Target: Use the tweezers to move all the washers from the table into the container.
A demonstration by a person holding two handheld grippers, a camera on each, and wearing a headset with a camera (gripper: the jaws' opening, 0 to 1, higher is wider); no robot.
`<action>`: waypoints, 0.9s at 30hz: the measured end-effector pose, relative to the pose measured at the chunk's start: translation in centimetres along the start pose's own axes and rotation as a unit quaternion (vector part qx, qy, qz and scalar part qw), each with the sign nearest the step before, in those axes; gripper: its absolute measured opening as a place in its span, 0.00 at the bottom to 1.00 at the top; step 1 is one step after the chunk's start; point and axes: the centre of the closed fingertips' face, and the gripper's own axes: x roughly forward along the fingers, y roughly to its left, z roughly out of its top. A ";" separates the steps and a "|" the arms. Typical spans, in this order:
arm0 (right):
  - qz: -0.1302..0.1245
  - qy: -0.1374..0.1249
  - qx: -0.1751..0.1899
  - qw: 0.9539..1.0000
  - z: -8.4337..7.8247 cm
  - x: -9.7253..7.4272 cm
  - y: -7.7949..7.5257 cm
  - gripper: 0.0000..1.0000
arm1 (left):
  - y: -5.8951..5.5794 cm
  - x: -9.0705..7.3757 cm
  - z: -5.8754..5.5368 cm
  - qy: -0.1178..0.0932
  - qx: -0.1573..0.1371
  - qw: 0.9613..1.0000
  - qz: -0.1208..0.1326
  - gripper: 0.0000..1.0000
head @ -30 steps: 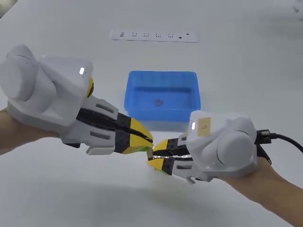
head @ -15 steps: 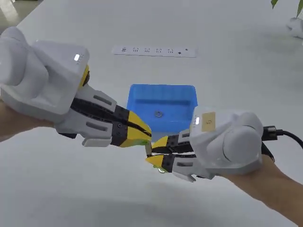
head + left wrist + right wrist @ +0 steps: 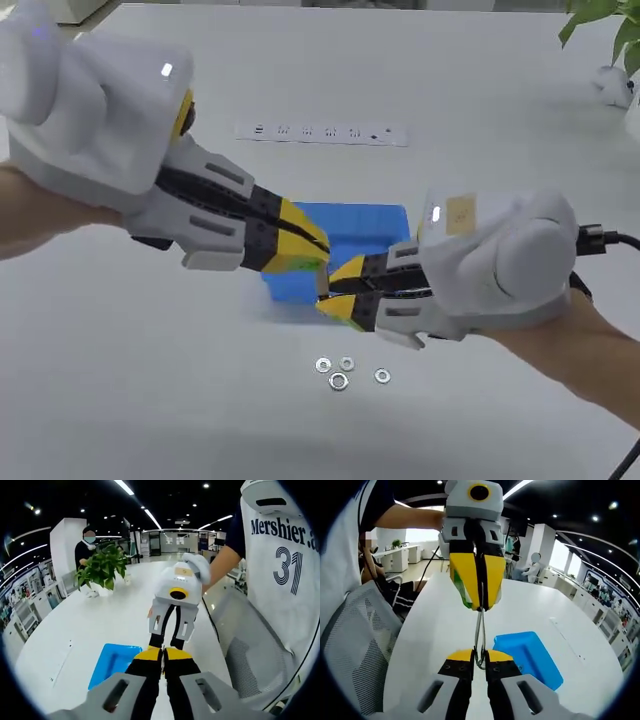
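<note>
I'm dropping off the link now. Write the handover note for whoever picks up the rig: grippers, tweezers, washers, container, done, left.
Left gripper: shut on one end of the tweezers.
Right gripper: shut on the other end, jaws facing the left's, above the table.
Four washers lie loose on the table, on the person's side of the blue container.
Done: tweezers are up off the table; the container's inside is mostly hidden by the grippers, so no count there.
Left: at least these four washers to go in.
</note>
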 end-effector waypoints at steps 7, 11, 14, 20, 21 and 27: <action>-0.004 -0.004 -0.012 1.000 0.5 -0.2 -2.3 0.09 | 1.7 0.0 0.8 0.000 0.015 1.000 0.000 0.05; -0.009 -0.009 -0.009 1.000 0.6 -0.2 -3.6 0.09 | 2.8 0.2 1.1 -0.002 0.020 1.000 0.000 0.05; -0.012 -0.008 -0.008 1.000 0.4 -0.2 -4.4 0.09 | 3.4 0.4 1.0 -0.003 0.021 1.000 0.002 0.05; -0.019 0.001 -0.015 1.000 -0.9 0.4 -6.4 0.09 | 6.4 1.2 -0.4 -0.001 0.026 1.000 0.007 0.05; -0.021 0.003 -0.016 1.000 -1.1 0.5 -6.8 0.09 | 6.7 1.5 -0.4 -0.002 0.028 1.000 0.007 0.05; -0.017 0.009 0.008 1.000 -3.3 1.8 -8.6 0.09 | 8.7 3.1 -1.9 -0.003 0.013 1.000 -0.003 0.05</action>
